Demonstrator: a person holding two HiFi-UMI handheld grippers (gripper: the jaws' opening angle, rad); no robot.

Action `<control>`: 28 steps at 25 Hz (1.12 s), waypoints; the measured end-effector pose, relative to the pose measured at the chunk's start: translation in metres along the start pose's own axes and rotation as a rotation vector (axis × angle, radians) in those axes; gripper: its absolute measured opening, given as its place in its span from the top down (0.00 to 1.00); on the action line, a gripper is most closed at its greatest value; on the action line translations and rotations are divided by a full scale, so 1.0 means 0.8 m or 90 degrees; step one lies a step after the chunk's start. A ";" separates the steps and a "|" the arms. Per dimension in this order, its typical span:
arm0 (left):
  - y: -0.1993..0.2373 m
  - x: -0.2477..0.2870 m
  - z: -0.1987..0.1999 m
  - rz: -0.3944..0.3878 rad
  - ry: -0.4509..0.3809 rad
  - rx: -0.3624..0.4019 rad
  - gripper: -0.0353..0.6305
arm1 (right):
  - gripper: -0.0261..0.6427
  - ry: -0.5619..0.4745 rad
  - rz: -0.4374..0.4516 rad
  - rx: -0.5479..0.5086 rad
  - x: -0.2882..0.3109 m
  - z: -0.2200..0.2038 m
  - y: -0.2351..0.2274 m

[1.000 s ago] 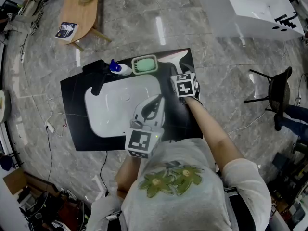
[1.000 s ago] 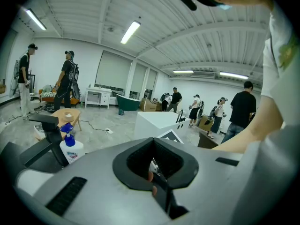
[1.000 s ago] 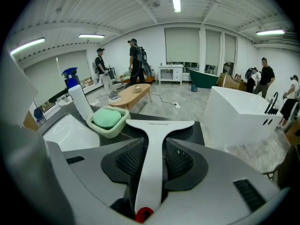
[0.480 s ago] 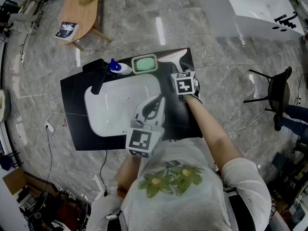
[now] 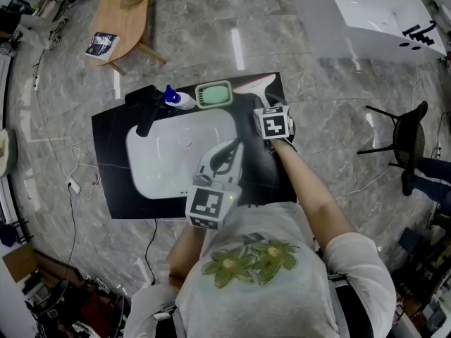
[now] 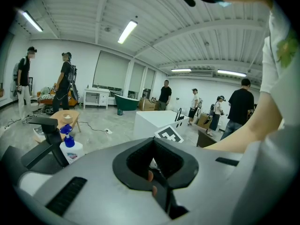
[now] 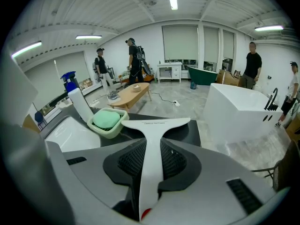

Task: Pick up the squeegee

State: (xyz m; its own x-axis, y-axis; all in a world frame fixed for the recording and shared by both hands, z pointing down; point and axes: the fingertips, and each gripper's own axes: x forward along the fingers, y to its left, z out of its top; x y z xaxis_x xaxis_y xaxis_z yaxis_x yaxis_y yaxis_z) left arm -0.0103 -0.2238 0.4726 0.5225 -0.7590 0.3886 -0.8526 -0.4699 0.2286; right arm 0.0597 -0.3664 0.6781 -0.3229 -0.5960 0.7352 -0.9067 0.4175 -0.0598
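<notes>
The right gripper (image 7: 152, 149) has its two dark pads set against either side of the white handle of the squeegee (image 7: 157, 125). These jaws have just been closing, and they now stand part-way in, held apart by the handle between them. The blade runs crosswise just past the fingertips, and the red-tipped end of the handle points back towards the camera.

Compared with the earlier head view, the squeegee (image 5: 257, 84) lies at the same spot near the far right corner of the black top (image 5: 113, 160). It has not left the surface, and the right gripper (image 5: 263, 104) has not shifted from over its handle.

Just beyond the jaws and to their left sits a pale dish holding a green sponge (image 7: 107, 120), close to the blade's left end. Further left is a white bottle with a blue spray head (image 5: 176, 99).

The left gripper (image 6: 153, 158) has its jaws drawn together with nothing between them. In the head view the left gripper (image 5: 229, 153) hangs over the right edge of the white basin (image 5: 176, 153), where it was before. From its own view, the spray bottle stands well off to the left of the jaws.
</notes>
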 end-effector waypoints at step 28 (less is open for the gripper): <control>-0.022 -0.048 0.000 0.012 -0.024 0.047 0.94 | 0.82 -0.083 0.005 0.002 -0.079 0.039 0.018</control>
State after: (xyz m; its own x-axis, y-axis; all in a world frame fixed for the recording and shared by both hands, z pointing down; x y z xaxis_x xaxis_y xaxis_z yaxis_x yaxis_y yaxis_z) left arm -0.0155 -0.1863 0.4534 0.5077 -0.7839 0.3574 -0.8599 -0.4866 0.1544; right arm 0.0585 -0.3442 0.6097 -0.3621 -0.6766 0.6412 -0.9050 0.4200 -0.0679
